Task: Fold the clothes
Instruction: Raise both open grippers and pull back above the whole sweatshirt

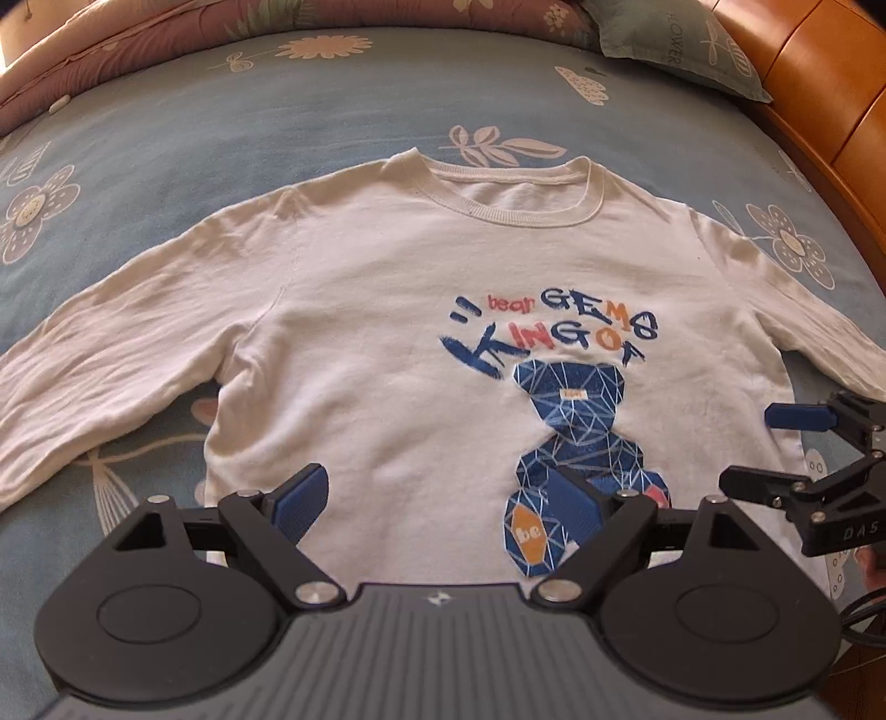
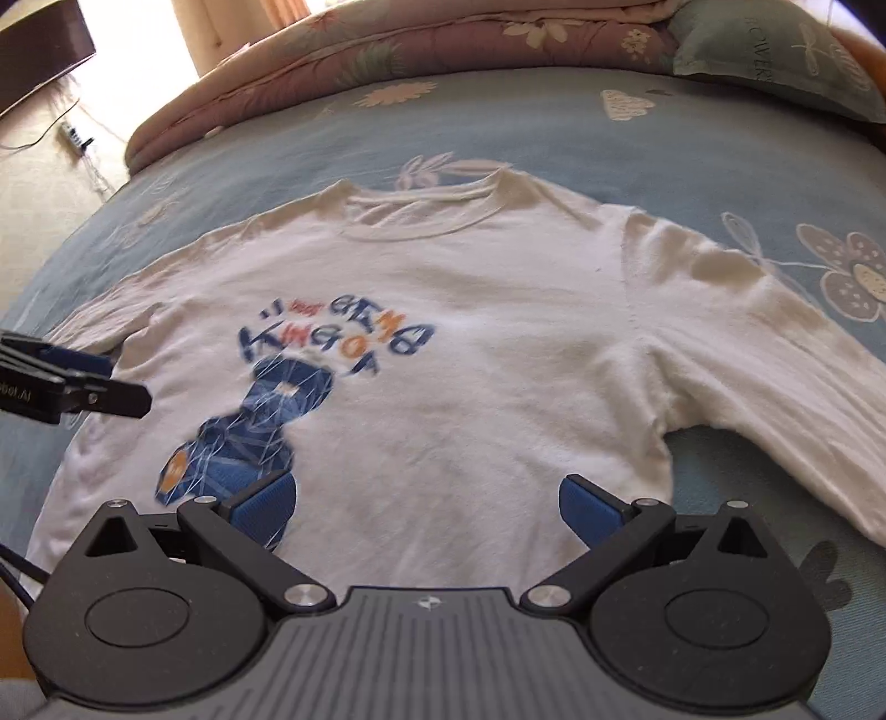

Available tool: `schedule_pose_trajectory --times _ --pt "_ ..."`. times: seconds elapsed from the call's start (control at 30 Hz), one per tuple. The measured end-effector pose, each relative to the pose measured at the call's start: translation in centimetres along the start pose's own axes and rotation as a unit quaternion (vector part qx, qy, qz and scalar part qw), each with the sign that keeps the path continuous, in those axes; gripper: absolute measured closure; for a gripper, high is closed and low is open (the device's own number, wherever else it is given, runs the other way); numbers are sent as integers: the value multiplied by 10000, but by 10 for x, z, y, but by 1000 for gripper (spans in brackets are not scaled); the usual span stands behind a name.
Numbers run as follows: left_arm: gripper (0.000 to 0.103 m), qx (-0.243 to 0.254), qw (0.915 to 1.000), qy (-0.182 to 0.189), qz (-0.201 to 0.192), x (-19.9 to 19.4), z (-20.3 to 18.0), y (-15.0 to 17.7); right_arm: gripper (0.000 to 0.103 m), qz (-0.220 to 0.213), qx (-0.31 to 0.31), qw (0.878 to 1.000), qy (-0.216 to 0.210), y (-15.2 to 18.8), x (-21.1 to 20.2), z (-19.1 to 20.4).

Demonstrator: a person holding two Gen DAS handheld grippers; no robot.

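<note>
A white long-sleeved shirt (image 1: 387, 310) with a blue bear print lies flat, front up, on the bed, sleeves spread to both sides; it also shows in the right wrist view (image 2: 498, 343). My left gripper (image 1: 443, 507) is open and empty, held above the shirt's lower hem. My right gripper (image 2: 423, 507) is open and empty above the hem too. The right gripper shows at the right edge of the left wrist view (image 1: 775, 448), and the left gripper at the left edge of the right wrist view (image 2: 111, 376).
The bed has a blue flowered sheet (image 1: 166, 166). A pink quilt (image 1: 166, 39) and a green pillow (image 1: 681, 44) lie at the far end. An orange headboard (image 1: 830, 83) runs along the right. Floor with a power strip (image 2: 72, 135) lies left.
</note>
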State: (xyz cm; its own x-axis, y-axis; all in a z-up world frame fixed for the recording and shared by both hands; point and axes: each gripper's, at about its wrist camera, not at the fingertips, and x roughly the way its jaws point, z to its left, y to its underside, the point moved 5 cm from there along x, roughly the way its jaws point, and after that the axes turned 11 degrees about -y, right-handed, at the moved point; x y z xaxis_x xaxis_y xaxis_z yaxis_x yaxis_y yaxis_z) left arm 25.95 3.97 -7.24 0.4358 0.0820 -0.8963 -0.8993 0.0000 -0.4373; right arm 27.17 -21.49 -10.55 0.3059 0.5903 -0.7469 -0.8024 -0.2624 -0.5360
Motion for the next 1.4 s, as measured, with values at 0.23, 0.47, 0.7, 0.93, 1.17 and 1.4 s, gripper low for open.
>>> schedule_pose_trajectory --times 0.23,0.47,0.7,0.93,1.17,1.4 --pt "11 140 9995 256 151 20 6 46 0 -7 -677 9973 279 25 6 10" --pt "12 722 9960 485 -209 -6 13 57 0 113 -690 9934 913 27 1 22" --pt "10 826 9952 496 189 4 16 72 0 798 -760 9901 867 50 4 45" --pt "8 532 9973 473 165 4 17 72 0 503 -341 9935 962 58 5 42" --pt "3 722 9973 93 -76 6 5 80 0 342 -320 9945 932 61 3 40" --pt "1 780 9964 35 -336 5 3 86 0 259 -381 9945 935 59 5 40"
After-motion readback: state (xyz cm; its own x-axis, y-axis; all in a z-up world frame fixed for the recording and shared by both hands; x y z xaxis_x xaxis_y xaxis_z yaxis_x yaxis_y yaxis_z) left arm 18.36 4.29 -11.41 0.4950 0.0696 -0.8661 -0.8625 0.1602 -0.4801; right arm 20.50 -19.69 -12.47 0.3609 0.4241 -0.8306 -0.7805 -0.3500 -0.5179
